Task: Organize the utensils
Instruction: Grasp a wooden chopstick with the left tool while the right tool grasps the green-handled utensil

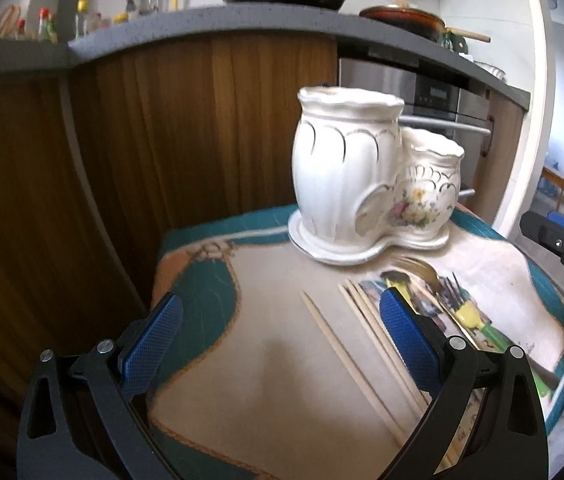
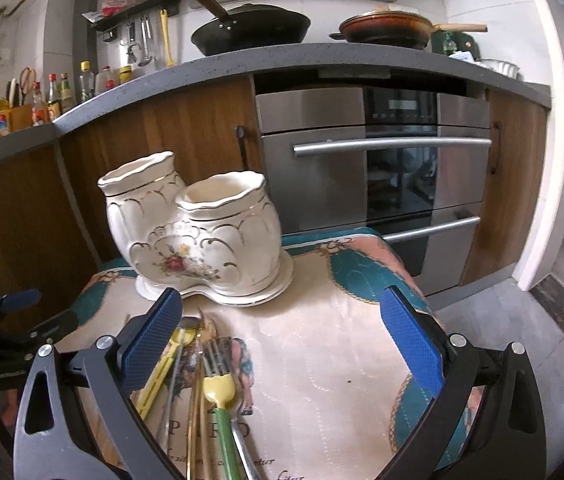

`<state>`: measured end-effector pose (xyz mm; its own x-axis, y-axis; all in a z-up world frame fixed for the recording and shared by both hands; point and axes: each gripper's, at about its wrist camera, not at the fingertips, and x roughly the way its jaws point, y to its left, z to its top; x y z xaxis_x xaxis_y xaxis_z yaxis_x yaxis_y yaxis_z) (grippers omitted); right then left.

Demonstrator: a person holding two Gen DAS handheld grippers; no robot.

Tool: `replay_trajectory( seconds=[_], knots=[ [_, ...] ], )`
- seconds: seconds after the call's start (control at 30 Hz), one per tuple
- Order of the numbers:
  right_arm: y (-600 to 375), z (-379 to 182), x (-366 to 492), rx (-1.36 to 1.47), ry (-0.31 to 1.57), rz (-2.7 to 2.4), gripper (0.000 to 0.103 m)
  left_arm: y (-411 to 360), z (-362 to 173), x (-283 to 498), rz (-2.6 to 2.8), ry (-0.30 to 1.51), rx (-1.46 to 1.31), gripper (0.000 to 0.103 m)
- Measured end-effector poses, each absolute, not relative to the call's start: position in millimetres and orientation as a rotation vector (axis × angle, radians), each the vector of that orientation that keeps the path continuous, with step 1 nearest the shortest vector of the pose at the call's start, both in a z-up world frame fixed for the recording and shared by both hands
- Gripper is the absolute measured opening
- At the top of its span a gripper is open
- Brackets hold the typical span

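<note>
A white ceramic double utensil holder (image 1: 365,176) with a flower print stands empty at the far side of a small cloth-covered table (image 1: 274,360); it also shows in the right wrist view (image 2: 198,236). Several wooden chopsticks (image 1: 345,352) lie on the cloth. Forks and spoons, some with yellow and green handles (image 2: 218,396), lie in a pile beside them. My left gripper (image 1: 282,332) is open above the chopsticks. My right gripper (image 2: 282,328) is open over the cloth, its left finger (image 2: 150,340) above the cutlery pile.
Wooden kitchen cabinets (image 1: 162,140) and a steel oven (image 2: 381,168) stand behind the table. A grey counter (image 2: 321,56) holds pans and bottles. The right gripper shows at the right edge of the left wrist view (image 1: 561,244).
</note>
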<state>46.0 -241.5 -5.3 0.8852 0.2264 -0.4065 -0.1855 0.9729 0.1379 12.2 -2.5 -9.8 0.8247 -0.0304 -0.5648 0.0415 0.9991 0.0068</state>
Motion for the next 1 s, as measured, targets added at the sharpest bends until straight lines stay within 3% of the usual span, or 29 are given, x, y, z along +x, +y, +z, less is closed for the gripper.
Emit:
replay_trajectory(
  seconds=[0.5,0.63,1.0],
  knots=[
    [-239.4,-7.4,48.5,0.052,0.45,0.183,0.098,-22.2,-24.9,23.2,-0.058,0.712,0.101,0.095],
    [-239.0,-7.9,51.2,0.051,0.456,0.178,0.098,-24.9,-34.0,34.0,-0.062,0.781,0.114,0.082],
    [-247.9,-4.4,54.8,0.066,0.461,0.179,0.098,-24.9,-53.9,46.6,-0.103,0.896,0.069,0.061]
  ],
)
